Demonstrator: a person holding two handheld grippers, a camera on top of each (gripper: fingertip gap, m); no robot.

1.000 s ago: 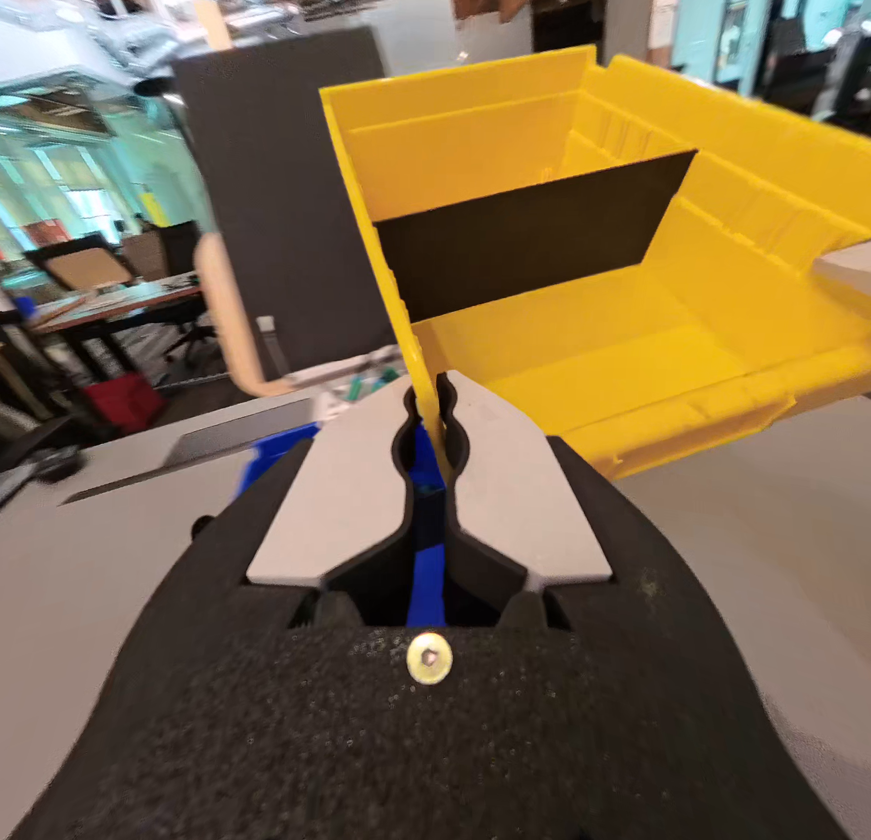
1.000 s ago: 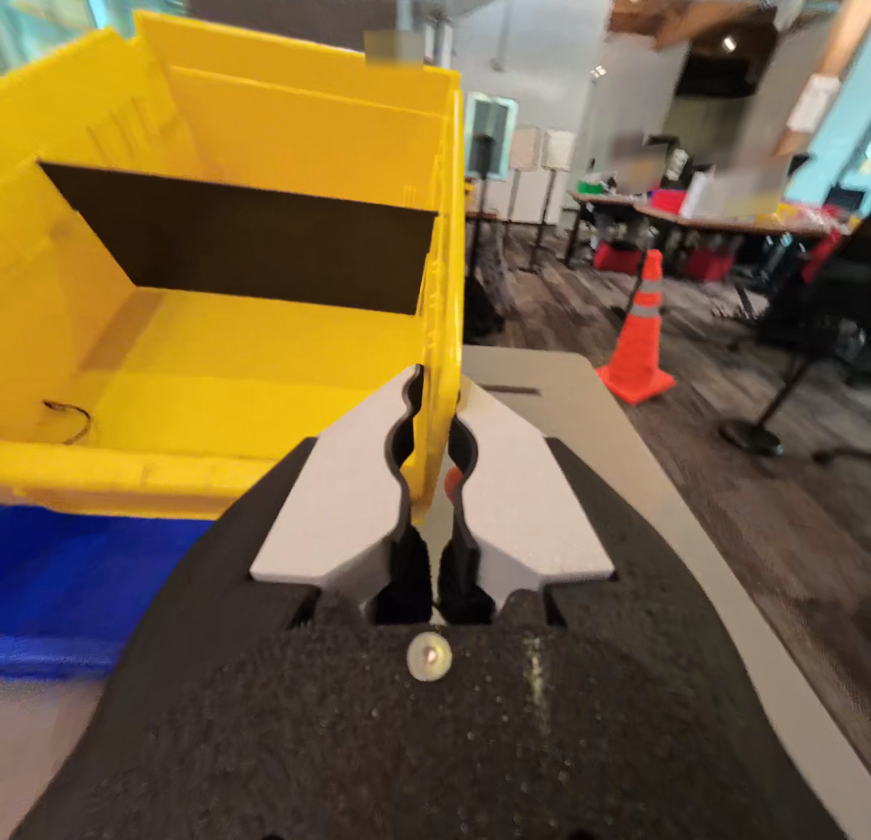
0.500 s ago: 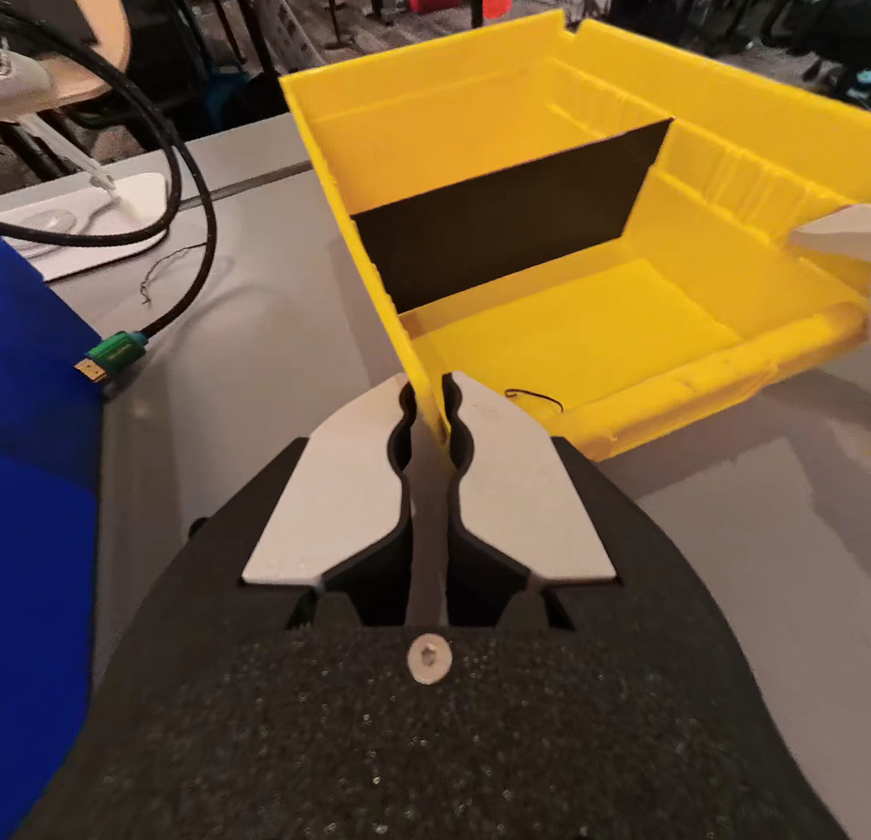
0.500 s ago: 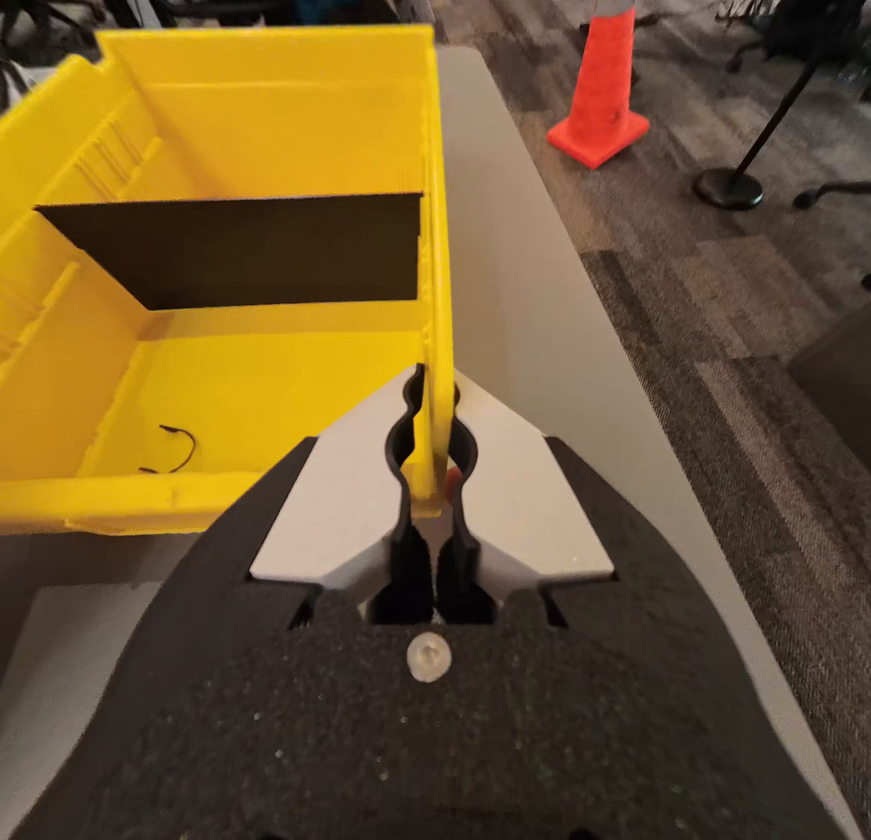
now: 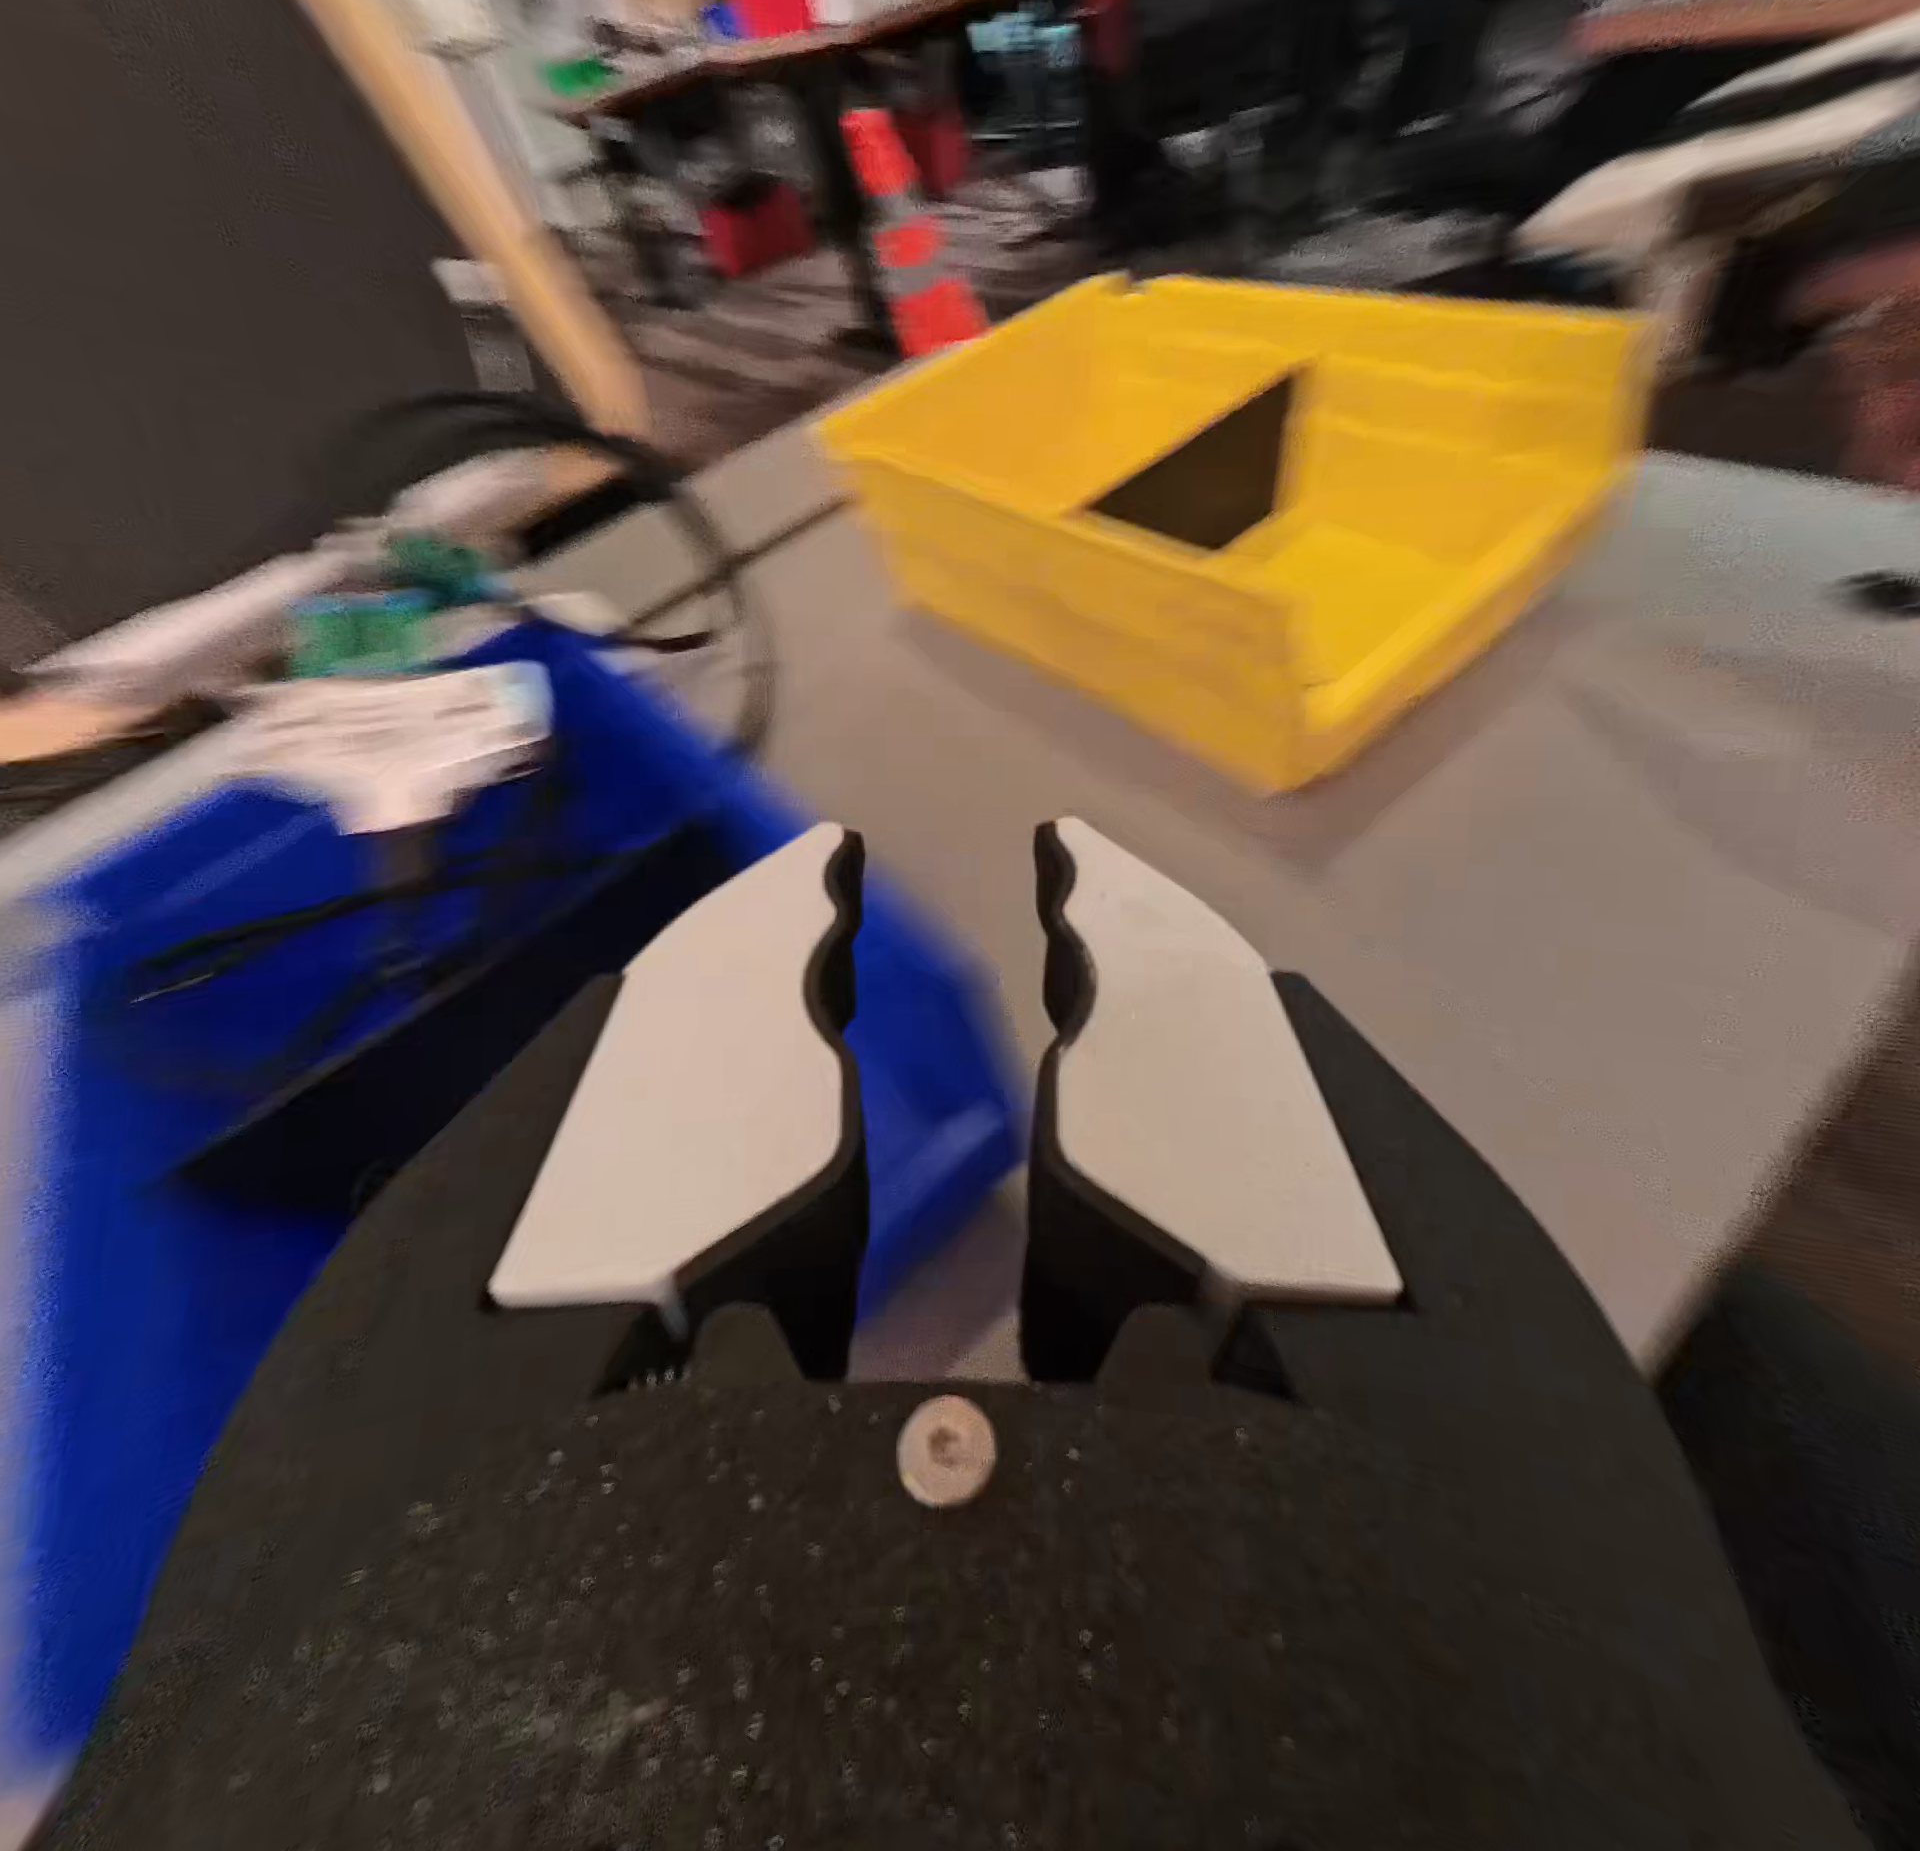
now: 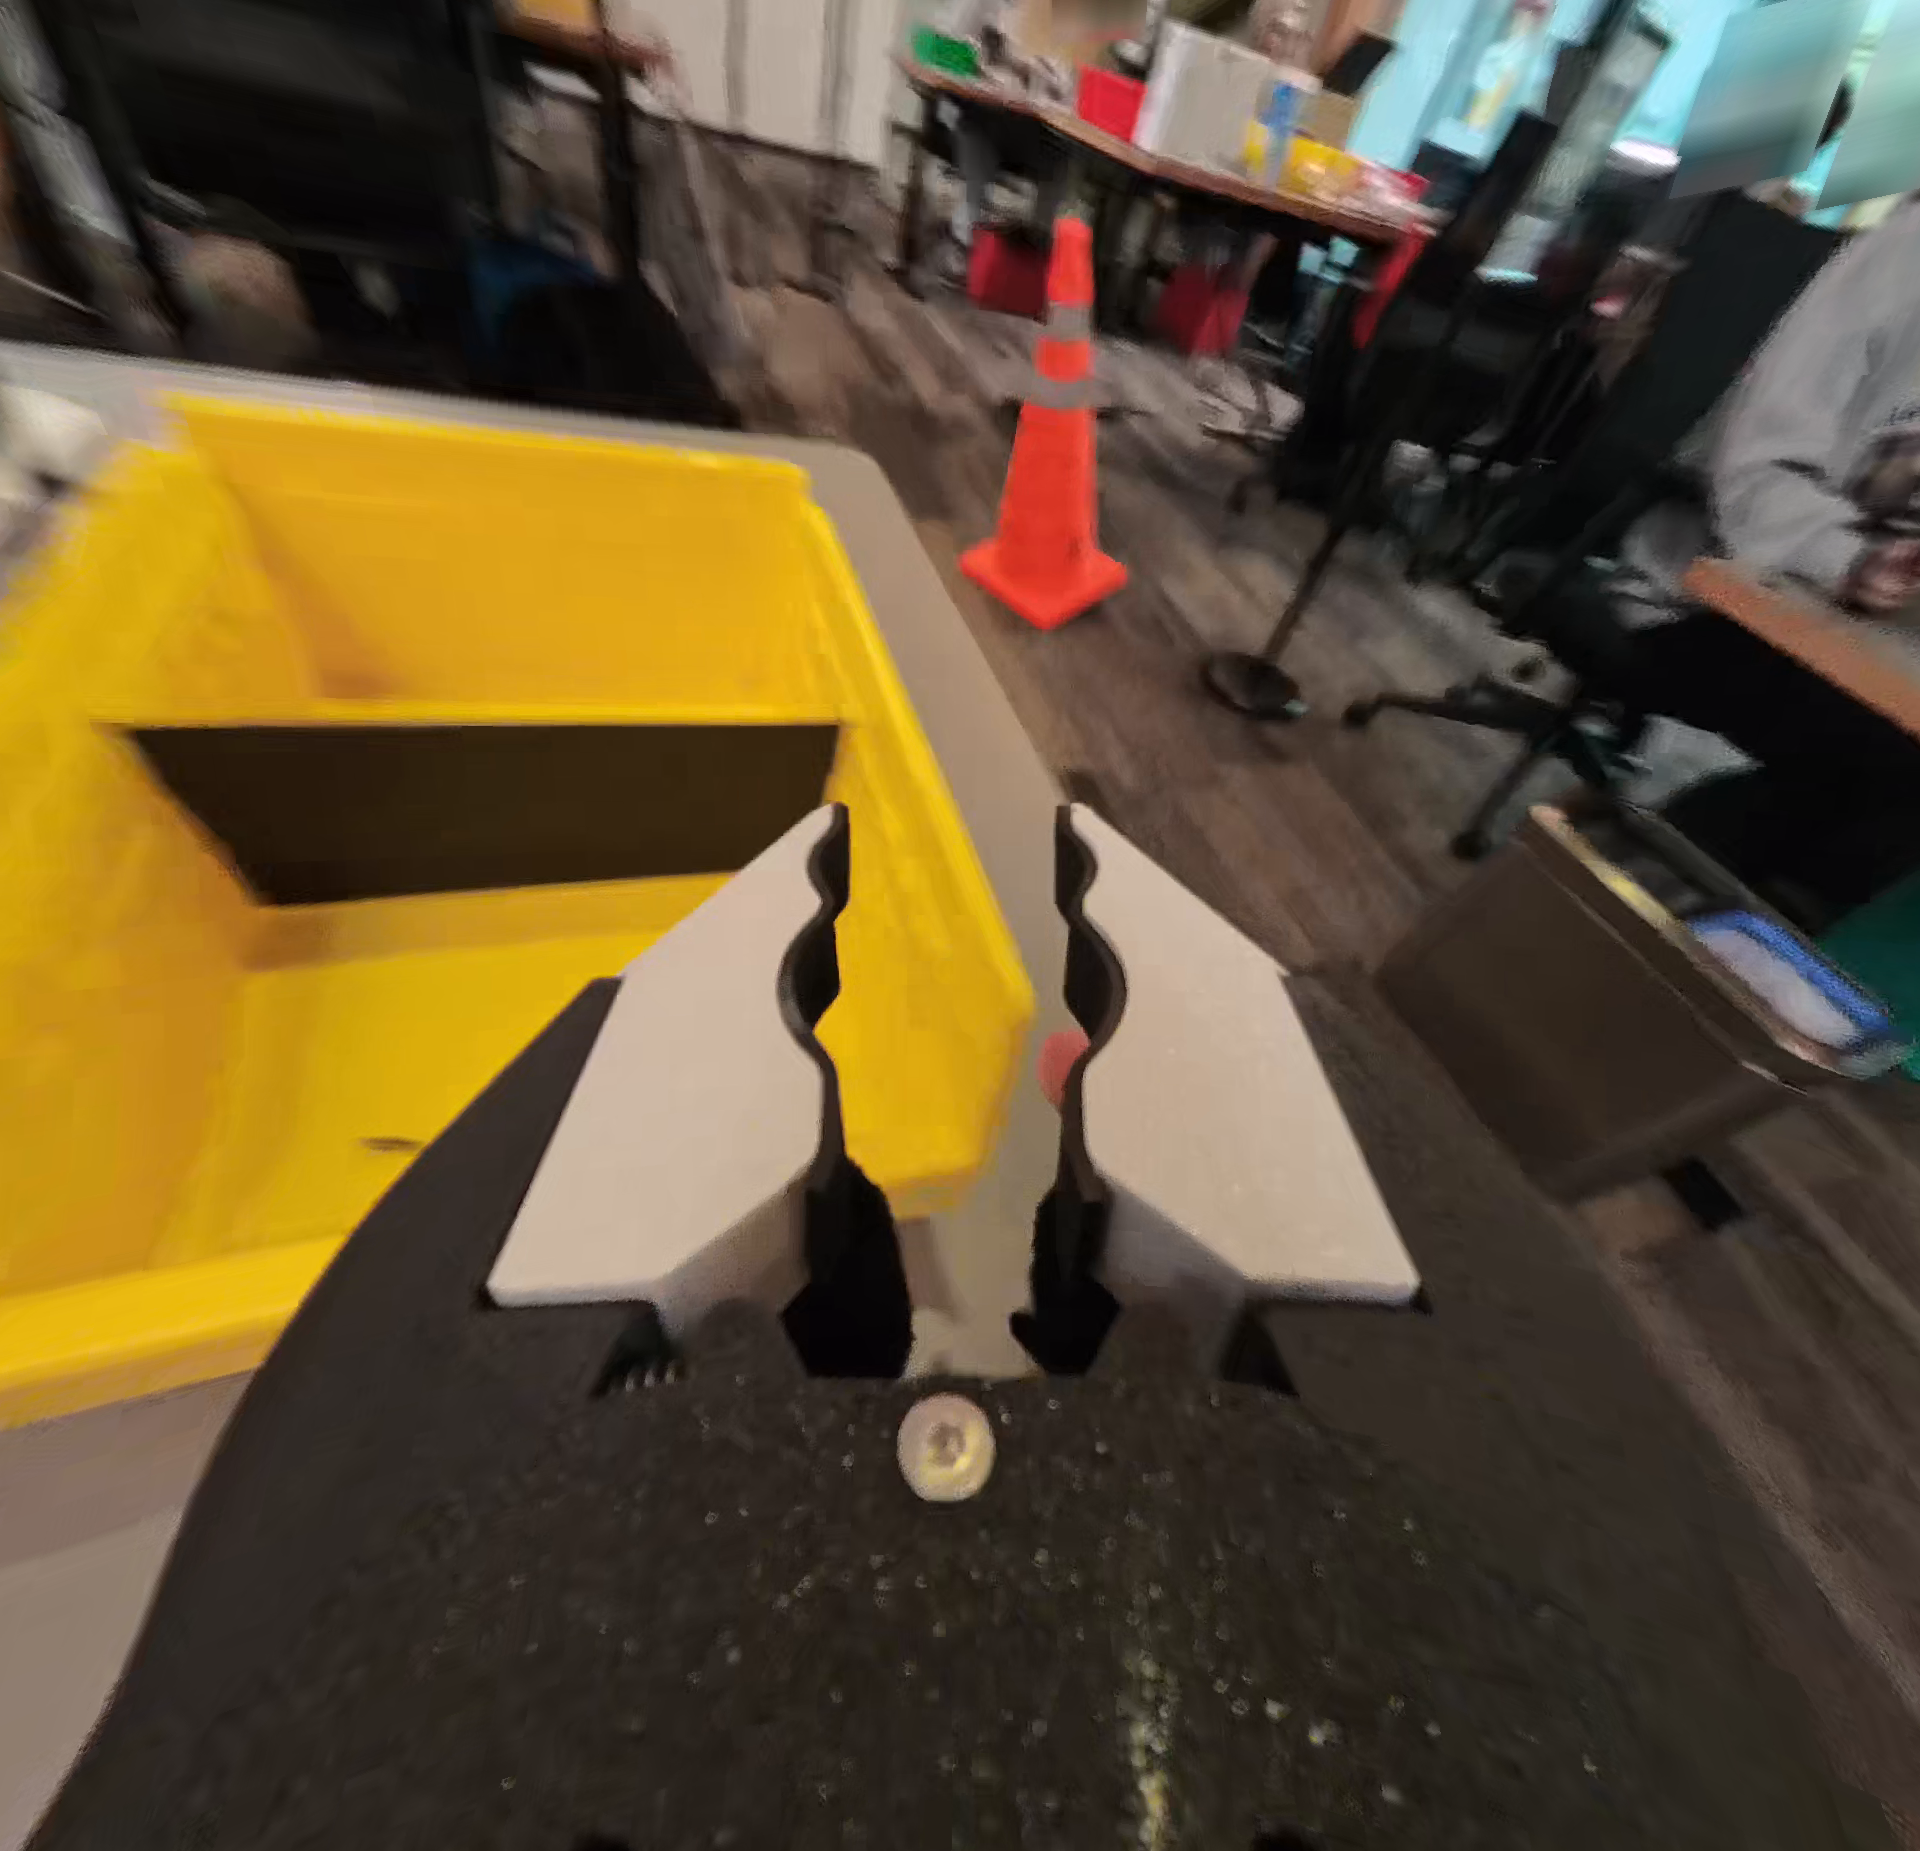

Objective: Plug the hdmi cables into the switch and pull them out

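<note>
My left gripper (image 5: 948, 843) is open and empty, held above the grey table (image 5: 1403, 918) near the corner of a blue bin (image 5: 312, 970). Black HDMI cables (image 5: 717, 596) lie blurred behind the blue bin, with a green plug end (image 5: 436, 560) among them. My right gripper (image 6: 951, 822) is open and empty, just off the right wall of the yellow bin (image 6: 468, 575). The yellow bin also shows in the left wrist view (image 5: 1247, 513), farther off on the table. I cannot make out the switch; the left view is motion-blurred.
The yellow bin has a black divider (image 6: 488, 804) across it. A white paper (image 5: 395, 731) lies on the blue bin. An orange cone (image 6: 1049, 482) stands on the floor past the table's right edge. A seated person's sleeve (image 6: 1808, 451) and a brown box (image 6: 1621, 1012) are at right.
Both grippers have let go of the yellow bin's walls and opened. The bin now rests on the table. My left gripper has pulled back and swung left toward the blue bin.
</note>
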